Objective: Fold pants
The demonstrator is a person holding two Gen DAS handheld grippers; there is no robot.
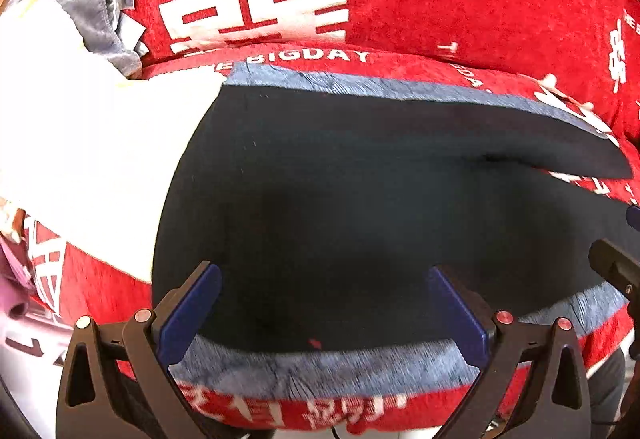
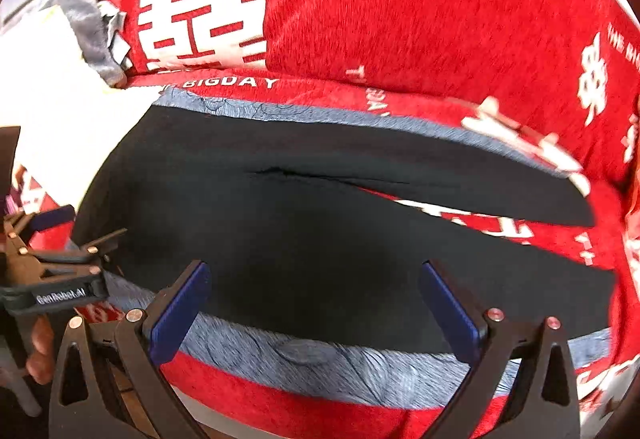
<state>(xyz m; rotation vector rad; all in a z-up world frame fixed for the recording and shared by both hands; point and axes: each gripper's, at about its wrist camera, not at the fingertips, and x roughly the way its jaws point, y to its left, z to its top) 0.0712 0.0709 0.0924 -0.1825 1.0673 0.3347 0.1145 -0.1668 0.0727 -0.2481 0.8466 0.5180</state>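
Here both tools stand released, jaws spread wide with nothing between them: the left tool (image 1: 324,307) hangs over the near edge of the pants (image 1: 360,207), and the right tool (image 2: 316,303) hangs over the same near edge further along. The left tool shows at the left margin of the right wrist view, so the two sit side by side, left at the waist end and right toward the legs, as far as I can judge. The pants lie flat on a blue-grey mat (image 2: 320,363) spread over a red blanket (image 2: 400,19), their long axis running left to right across both tools' line of sight. Beyond the near leg, a wedge of red shows where the two legs part toward the right; the far leg (image 2: 460,195) lies behind it. The next move, I judge, turns on carrying one leg across onto the other, away from or toward the tools.
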